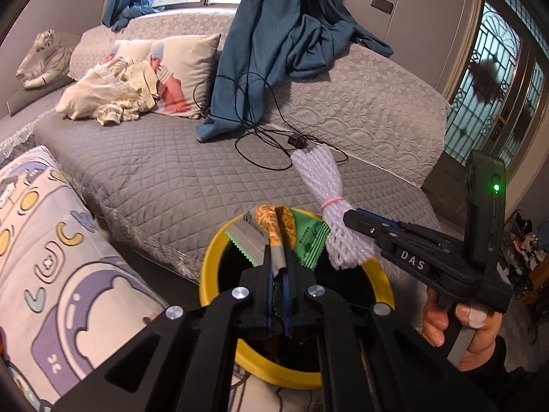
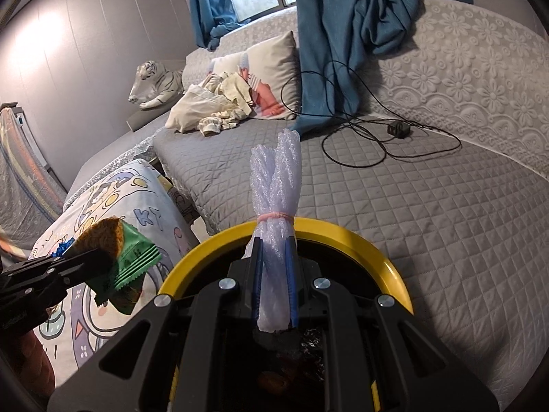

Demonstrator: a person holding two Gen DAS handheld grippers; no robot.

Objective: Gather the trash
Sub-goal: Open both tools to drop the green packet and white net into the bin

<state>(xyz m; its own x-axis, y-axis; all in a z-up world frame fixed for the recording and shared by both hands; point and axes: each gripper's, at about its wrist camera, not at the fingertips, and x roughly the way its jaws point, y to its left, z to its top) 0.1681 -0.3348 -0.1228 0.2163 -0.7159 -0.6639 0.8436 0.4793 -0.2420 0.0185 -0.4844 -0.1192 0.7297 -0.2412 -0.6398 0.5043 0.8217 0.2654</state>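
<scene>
Holding both loads above the round yellow-rimmed bin with its black inside (image 1: 210, 261), we judge that we are at the drop-off step of the collecting: the trash is picked up and what remains is to let it fall. Going from left to right, our left gripper (image 1: 278, 267) is clamped on a small bunch of flat snack wrappers (image 1: 274, 231), one silver with a zigzag edge, one printed with a noodle picture and one green foil; in the left wrist view they stand over the near half of the bin's mouth, while the right wrist view shows them off to the bin's left, over the cartoon-print cushion (image 2: 130, 192), so we cannot tell whether they are fully inside the rim. Next, our right gripper (image 2: 274, 274) is clamped on a bundle of white foam netting tied with a pink rubber band (image 2: 276, 185), and its lower end hangs over the opening. The next move, as we see it, calls for bringing the wrappers squarely over the mouth, then parting both pairs of jaws. Inside the bin we make out dark crumpled foil and something brownish at the bottom; the rest is too dark to name.
</scene>
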